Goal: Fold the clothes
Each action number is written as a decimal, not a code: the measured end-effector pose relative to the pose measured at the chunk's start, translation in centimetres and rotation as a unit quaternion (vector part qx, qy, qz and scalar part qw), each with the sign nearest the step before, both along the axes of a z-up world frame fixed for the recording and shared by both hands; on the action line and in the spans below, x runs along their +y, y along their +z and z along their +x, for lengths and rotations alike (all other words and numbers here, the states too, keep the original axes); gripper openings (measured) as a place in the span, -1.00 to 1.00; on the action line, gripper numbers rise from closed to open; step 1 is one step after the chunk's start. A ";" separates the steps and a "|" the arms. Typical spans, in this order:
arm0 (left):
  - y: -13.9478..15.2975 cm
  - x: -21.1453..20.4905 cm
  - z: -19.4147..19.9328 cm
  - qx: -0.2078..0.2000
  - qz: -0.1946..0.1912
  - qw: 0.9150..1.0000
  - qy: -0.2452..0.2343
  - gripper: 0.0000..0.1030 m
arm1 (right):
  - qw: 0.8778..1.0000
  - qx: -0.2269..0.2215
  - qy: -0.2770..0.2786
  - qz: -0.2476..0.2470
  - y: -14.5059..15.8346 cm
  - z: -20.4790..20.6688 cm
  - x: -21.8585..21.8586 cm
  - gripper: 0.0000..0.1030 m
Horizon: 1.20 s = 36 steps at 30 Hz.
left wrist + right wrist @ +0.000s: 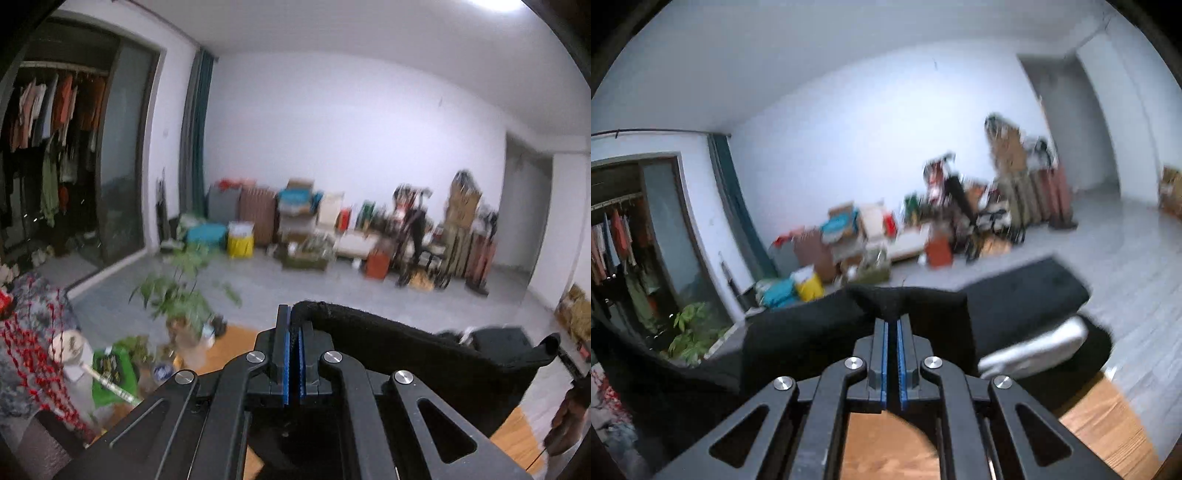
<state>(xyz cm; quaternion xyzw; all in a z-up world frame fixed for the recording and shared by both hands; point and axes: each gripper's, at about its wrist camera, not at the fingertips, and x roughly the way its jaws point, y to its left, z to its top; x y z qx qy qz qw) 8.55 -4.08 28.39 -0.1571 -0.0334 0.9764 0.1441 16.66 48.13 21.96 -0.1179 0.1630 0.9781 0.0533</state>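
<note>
Above wooden worktop (1100, 424), black garment (406, 343) hangs stretched between both claws. Left claw (294, 332) clenched on one edge, right claw (893, 332) clenched on other edge (897, 299). Raised hold probably lets cloth hang flat, ready for fold. White part (1034, 349) shows at garment side.

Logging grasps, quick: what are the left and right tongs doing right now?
Left tongs: closed on the black garment.
Right tongs: closed on the black garment.

White walls (351, 122), grey tiled floor (295, 284), open wardrobe (48, 147), boxes along wall (295, 218), potted plant (177, 291)
</note>
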 end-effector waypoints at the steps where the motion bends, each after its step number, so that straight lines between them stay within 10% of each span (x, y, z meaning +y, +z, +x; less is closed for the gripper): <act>1: 0.5 0.4 0.7 0.014 0.005 1.000 -0.006 -0.95 | 1.000 0.016 -0.011 -0.001 0.5 0.7 0.0 -0.92; 5: 1.0 2.8 2.0 0.044 -0.002 0.999 -0.026 -0.95 | 0.995 0.083 -0.061 -0.011 2.1 3.3 -0.1 -0.91; 10: -3.5 6.8 -6.1 -0.034 -0.049 0.998 -0.020 -0.94 | 0.992 0.100 -0.074 0.024 4.9 2.8 -1.3 -0.90; 14: -9.3 8.9 -13.5 -0.143 -0.079 0.986 -0.010 -0.75 | 0.997 -0.042 -0.060 0.031 2.7 -4.4 -2.6 -0.47; 16: -14.7 8.9 -16.2 -0.239 -0.065 0.969 -0.011 -0.40 | 0.992 -0.118 -0.039 -0.013 -0.3 -7.2 -3.0 0.02; 20: -23.0 7.4 -13.4 -0.290 -0.066 0.954 -0.042 0.41 | 0.982 -0.182 0.037 -0.041 -5.7 -7.3 -5.6 0.48; 26: -32.3 4.1 -7.5 -0.407 -0.064 0.909 -0.060 0.49 | 0.931 -0.311 0.163 -0.102 -17.8 -5.9 -9.3 0.55; 28: -34.6 4.0 -5.4 -0.441 -0.058 0.893 -0.064 0.49 | 0.913 -0.357 0.188 -0.054 -20.2 -6.8 -10.6 0.43; 36: -38.5 5.0 -3.0 -0.471 -0.076 0.878 -0.045 0.49 | 0.872 -0.371 0.306 0.091 -22.1 -5.4 -18.2 0.59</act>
